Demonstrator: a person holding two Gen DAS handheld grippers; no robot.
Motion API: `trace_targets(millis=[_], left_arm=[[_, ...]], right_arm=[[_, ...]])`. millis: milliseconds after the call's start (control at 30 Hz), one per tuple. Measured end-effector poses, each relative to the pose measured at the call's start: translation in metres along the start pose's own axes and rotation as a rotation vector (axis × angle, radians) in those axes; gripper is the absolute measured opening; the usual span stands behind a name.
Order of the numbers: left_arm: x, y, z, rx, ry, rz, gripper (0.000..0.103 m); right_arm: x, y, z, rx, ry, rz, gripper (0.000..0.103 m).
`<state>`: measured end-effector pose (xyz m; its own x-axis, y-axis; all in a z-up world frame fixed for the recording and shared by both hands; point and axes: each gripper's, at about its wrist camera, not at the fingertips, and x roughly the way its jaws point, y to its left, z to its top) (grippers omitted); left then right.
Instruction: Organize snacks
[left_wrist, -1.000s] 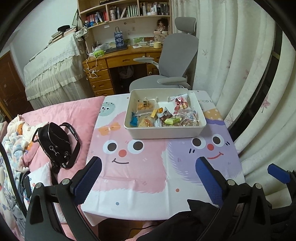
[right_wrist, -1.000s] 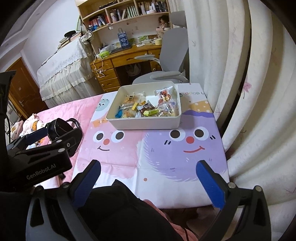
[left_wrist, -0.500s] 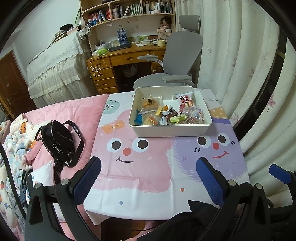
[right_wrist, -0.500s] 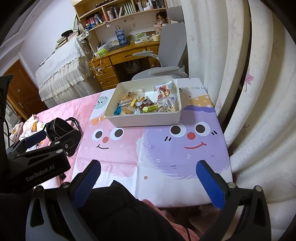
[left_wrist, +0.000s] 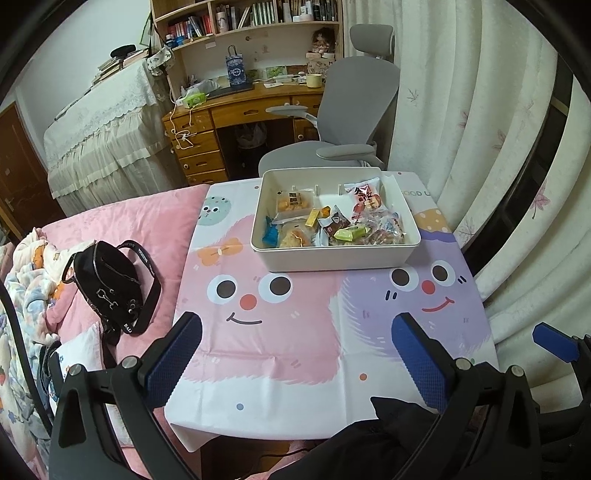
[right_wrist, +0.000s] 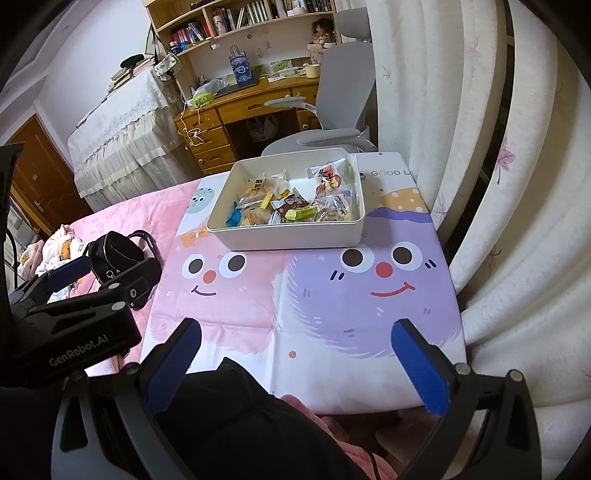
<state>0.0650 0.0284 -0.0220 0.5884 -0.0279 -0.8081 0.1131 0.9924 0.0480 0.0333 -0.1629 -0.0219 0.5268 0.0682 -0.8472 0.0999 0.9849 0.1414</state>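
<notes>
A white rectangular box (left_wrist: 332, 256) stands at the far side of a small table covered by a cartoon-face cloth (left_wrist: 295, 325). It holds several wrapped snacks, among them a red-and-white bag (left_wrist: 365, 195), a green packet (left_wrist: 351, 232) and a blue packet (left_wrist: 269, 234). The box also shows in the right wrist view (right_wrist: 295, 236). My left gripper (left_wrist: 295, 339) is open and empty above the near part of the cloth. My right gripper (right_wrist: 295, 347) is open and empty, to the right of the left one (right_wrist: 74, 295).
A black handbag (left_wrist: 107, 280) lies on the pink bed left of the table. A grey office chair (left_wrist: 347, 122) and a wooden desk (left_wrist: 236, 110) stand behind the table. White curtains (left_wrist: 480, 147) hang along the right side.
Both grippers have shifted slightly, so the box sits a little further right and up in the left view. Both stay open and empty. The box and snacks have not moved.
</notes>
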Motion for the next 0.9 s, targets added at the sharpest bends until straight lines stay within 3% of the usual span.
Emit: trace_targets(millis=[900], left_arm=[[0.01, 0.014, -0.006, -0.015, 0.041, -0.015, 0.102]], right_arm=[[0.008, 0.01, 0.0, -0.013, 0.048, -0.013, 0.103]])
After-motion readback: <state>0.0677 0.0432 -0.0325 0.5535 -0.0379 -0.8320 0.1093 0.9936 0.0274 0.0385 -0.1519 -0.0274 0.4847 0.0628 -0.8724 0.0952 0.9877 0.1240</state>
